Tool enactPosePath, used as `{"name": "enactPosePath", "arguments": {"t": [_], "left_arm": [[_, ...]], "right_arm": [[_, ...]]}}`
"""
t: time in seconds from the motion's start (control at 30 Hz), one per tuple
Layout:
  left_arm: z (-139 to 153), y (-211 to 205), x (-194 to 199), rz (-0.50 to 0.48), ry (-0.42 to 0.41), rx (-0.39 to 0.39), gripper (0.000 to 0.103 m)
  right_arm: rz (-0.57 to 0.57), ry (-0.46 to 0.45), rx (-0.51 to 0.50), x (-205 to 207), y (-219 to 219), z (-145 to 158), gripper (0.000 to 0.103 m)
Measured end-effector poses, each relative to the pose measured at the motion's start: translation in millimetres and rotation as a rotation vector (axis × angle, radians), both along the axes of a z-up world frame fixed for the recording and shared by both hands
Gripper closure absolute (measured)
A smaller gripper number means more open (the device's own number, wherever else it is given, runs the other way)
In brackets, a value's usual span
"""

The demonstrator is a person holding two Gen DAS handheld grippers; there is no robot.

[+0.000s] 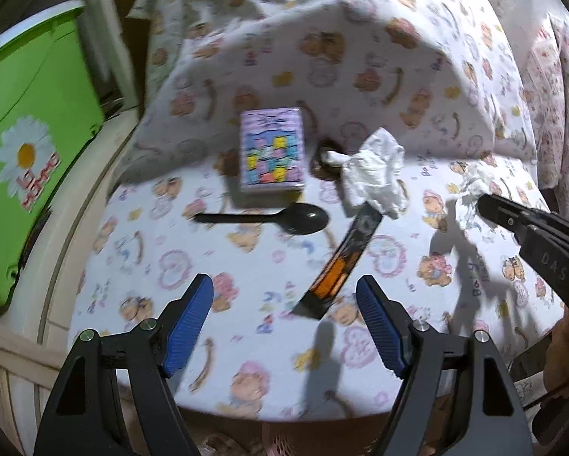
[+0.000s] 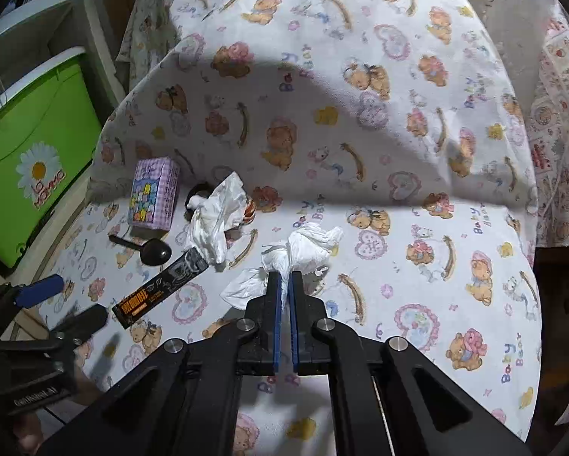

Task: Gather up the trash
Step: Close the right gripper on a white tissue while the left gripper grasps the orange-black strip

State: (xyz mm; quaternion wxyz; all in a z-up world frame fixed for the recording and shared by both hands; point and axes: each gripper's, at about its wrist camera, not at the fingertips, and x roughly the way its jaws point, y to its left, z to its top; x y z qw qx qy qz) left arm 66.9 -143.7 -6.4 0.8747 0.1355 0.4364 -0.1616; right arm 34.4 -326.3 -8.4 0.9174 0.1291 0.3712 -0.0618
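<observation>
My right gripper [image 2: 284, 279] is shut on a crumpled white tissue [image 2: 303, 249] on the bear-print cloth; the same tissue shows in the left wrist view [image 1: 472, 190] at the tip of the right gripper [image 1: 487, 203]. My left gripper [image 1: 284, 304] is open and empty, hovering just above the near end of a black and orange wrapper [image 1: 337, 266], which also shows in the right wrist view [image 2: 163, 288]. A second crumpled tissue [image 1: 375, 173] lies over the wrapper's far end. A black plastic spoon [image 1: 277, 218] lies left of it.
A purple patterned small box [image 1: 272, 152] stands behind the spoon. A small brown and white object [image 1: 326, 157] lies beside the tissue. A green bin [image 1: 30, 152] with a daisy sticker stands at the left beyond the bed edge. A raised cloth-covered hump [image 1: 341, 57] rises behind the items.
</observation>
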Motion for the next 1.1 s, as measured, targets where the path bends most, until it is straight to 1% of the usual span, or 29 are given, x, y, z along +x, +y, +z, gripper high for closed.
{"name": "enactPosePath", "arguments": {"t": [0.1,0.2,0.27,0.3,0.33,0.37,0.43,0.5,0.63,0.67,0.77,0.8,0.83,0.97,1.1], "left_arm": [[-3.5,-7.4,3.5,-0.016,0.013,-0.002,0.031],[-10.0,-13.0,9.7,-0.027,0.042,-0.009,0.042],[-13.4,-16.7,12.7,-0.037,0.057,-0.022,0.056],[-14.2,-18.7,13.5,-0.039,0.058,-0.024,0.062],[-15.1,-20.3,13.9,-0.04,0.059,-0.021,0.071],[-15.6,-21.9,13.9,-0.046,0.063,-0.023,0.076],[-16.8,-24.4,14.1,-0.067,0.072,-0.039,0.078],[-19.8,-24.8,16.0,-0.056,0.085,-0.041,0.079],[-24.5,-21.2,19.7,-0.058,0.146,-0.1,0.079],[-25.3,-21.2,20.0,-0.056,0.15,-0.106,0.085],[-21.3,-17.1,18.0,-0.058,0.138,-0.107,0.096],[-18.4,-15.3,16.4,-0.057,0.129,-0.108,0.098],[-16.1,-12.9,15.3,-0.056,0.123,-0.112,0.101],[-9.8,-2.0,9.9,-0.052,0.111,-0.124,0.101],[-2.4,8.8,3.0,-0.052,0.112,-0.162,0.101]], "right_arm": [[-0.031,-0.003,0.025,-2.4,-5.9,1.3,0.098],[-0.008,-0.009,0.099,-3.7,-13.8,2.1,0.098],[0.006,-0.017,0.114,-4.5,-14.6,3.7,0.098],[0.013,-0.016,0.099,-4.8,-13.5,4.6,0.098],[0.018,-0.016,0.083,-5.5,-13.0,5.7,0.098],[0.022,-0.013,0.071,-5.4,-12.3,5.7,0.098],[0.028,0.003,0.086,-4.1,-14.2,3.7,0.098],[0.026,0.015,0.11,-2.9,-17.3,1.6,0.098],[0.035,0.023,0.107,-2.8,-18.1,0.2,0.098],[0.038,0.023,0.102,-3.4,-17.8,0.5,0.098],[0.041,0.021,0.074,-5.3,-15.3,2.2,0.098],[0.044,0.02,0.071,-5.7,-14.9,2.7,0.098],[0.048,0.019,0.069,-6.2,-14.5,2.8,0.098],[0.056,0.014,0.058,-8.2,-12.6,3.6,0.098],[0.053,0.019,0.058,-9.4,-11.3,1.9,0.098]]}}
